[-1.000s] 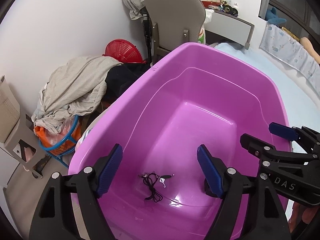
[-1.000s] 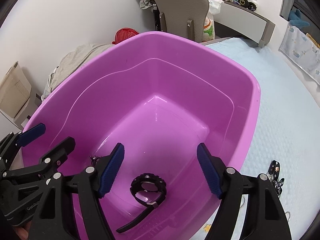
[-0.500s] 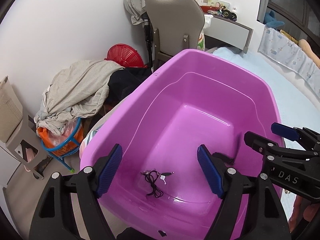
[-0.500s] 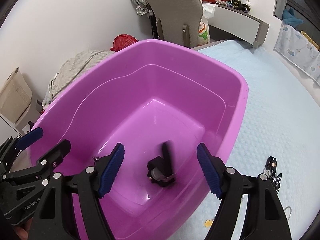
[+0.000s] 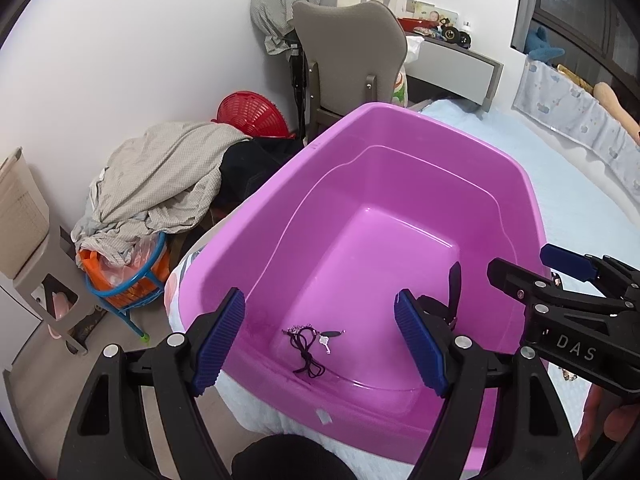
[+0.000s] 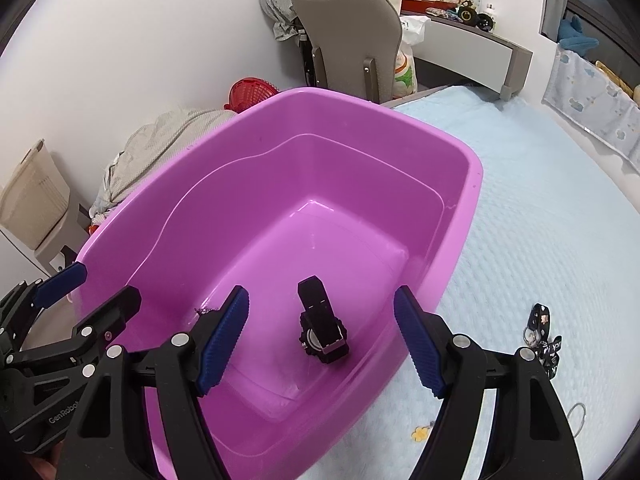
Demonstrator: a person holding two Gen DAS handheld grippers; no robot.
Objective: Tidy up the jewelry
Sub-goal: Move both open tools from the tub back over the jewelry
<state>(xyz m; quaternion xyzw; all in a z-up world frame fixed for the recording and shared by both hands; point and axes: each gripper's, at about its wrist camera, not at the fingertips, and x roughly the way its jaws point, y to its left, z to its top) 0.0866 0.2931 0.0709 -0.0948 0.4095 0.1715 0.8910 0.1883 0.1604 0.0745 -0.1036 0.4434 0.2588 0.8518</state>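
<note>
A purple plastic tub (image 5: pixel 400 128) stands on the bed. A thin black cord necklace (image 5: pixel 306 346) with a small silver charm lies on its floor near the front wall. A black wristwatch (image 6: pixel 322 332) rests on its side in the tub, one strap pointing up. My left gripper (image 5: pixel 320 336) hangs open above the tub's near rim, over the necklace, with nothing between its blue pads. My right gripper (image 6: pixel 322 332) is open too, above the watch and apart from it. Each gripper shows at the edge of the other's view.
The tub (image 6: pixel 360 108) sits on a light blue bedcover (image 6: pixel 540 220). On the cover to the tub's right lie a black keychain bundle (image 6: pixel 540 336), a small yellow charm (image 6: pixel 419 434) and a thin ring (image 6: pixel 576 420). Beyond are a grey chair (image 5: pixel 352 52), a laundry pile (image 5: pixel 160 184) and a red basket (image 5: pixel 252 120).
Both grippers have drawn back and up from the tub, still open. The watch, which lay flat, has tumbled onto its side with a strap up.
</note>
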